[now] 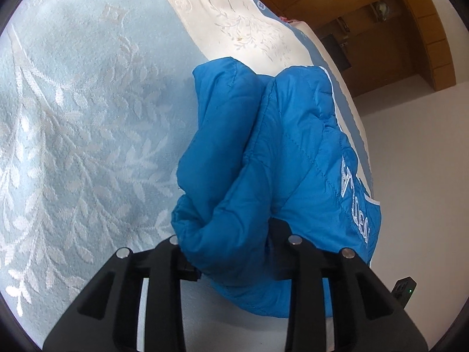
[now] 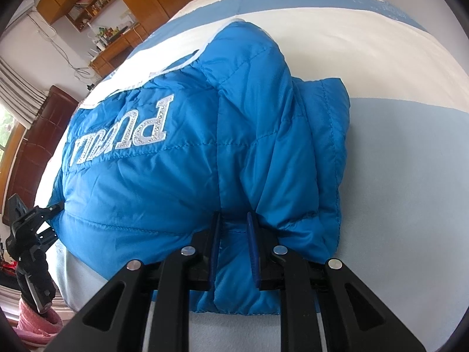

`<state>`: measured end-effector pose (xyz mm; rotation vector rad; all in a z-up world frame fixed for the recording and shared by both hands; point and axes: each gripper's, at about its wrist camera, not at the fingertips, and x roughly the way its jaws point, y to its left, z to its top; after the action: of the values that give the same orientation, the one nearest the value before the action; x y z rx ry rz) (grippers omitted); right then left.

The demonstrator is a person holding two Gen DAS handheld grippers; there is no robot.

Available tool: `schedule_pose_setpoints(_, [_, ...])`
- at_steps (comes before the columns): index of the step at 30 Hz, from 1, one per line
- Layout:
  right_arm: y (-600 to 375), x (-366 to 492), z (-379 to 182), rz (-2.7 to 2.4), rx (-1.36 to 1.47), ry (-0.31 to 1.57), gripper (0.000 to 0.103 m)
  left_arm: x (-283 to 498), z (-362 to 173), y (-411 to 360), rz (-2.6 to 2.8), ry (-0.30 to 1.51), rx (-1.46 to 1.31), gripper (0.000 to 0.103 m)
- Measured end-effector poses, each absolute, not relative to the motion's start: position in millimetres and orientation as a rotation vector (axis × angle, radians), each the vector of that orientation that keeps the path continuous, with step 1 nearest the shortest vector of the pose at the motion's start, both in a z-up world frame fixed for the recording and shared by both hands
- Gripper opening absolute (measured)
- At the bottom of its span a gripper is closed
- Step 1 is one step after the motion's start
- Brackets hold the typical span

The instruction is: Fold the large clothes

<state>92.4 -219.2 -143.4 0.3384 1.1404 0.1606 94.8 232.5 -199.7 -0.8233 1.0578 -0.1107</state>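
Observation:
A blue quilted padded jacket (image 2: pixel 181 152) with white sequin lettering lies on the bed; it also shows in the left wrist view (image 1: pixel 278 146). My left gripper (image 1: pixel 234 249) is shut on a bunched edge of the jacket, with its fingertips buried in the fabric. My right gripper (image 2: pixel 234 226) is shut on another edge of the jacket, its blue-padded fingers (image 2: pixel 253 249) pinching a fold between them. The left gripper also shows at the far left of the right wrist view (image 2: pixel 32 226), at the jacket's other end.
The bed cover (image 1: pixel 88 132) is pale blue and cream with a woven leaf pattern. Wooden cabinets and shelves (image 2: pixel 117 14) stand by the wall beyond the bed. A window with a striped curtain (image 2: pixel 14 96) is at the left. Something pink (image 2: pixel 38 319) sits low left.

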Motion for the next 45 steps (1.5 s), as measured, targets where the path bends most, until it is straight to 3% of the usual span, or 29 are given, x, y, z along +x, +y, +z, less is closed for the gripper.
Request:
schedule_pose_setpoints(9, [-230, 88, -139, 0.199, 0.383, 1.146, 0.019, 94, -184, 227, -0.085, 1.047, -0.797, 0.028])
schedule_pose_setpoints(13, [-248, 79, -109, 0.182, 0.399, 1.115, 0.045, 94, -150, 212, -0.08, 1.016, -0.706, 0.026])
schedule_pose_setpoints(22, [-289, 56, -48, 0.104, 0.404, 1.034, 0.045, 102, -33, 124, -0.258, 0.838, -0.453, 0.025])
schedule_pose_setpoints(28, [-294, 46, -33, 0.082, 0.376, 1.009, 0.045, 120, 4, 35, -0.417, 0.806, -0.311, 0.024])
schedule_pose_setpoints(36, [-300, 42, -33, 0.05, 0.383, 1.016, 0.045, 133, -15, -58, -0.553, 0.877, -0.178, 0.024])
schedule_pose_setpoints(45, [-309, 46, -54, 0.042, 0.409, 1.074, 0.045, 151, -91, -119, -0.625, 1.039, -0.048, 0.029])
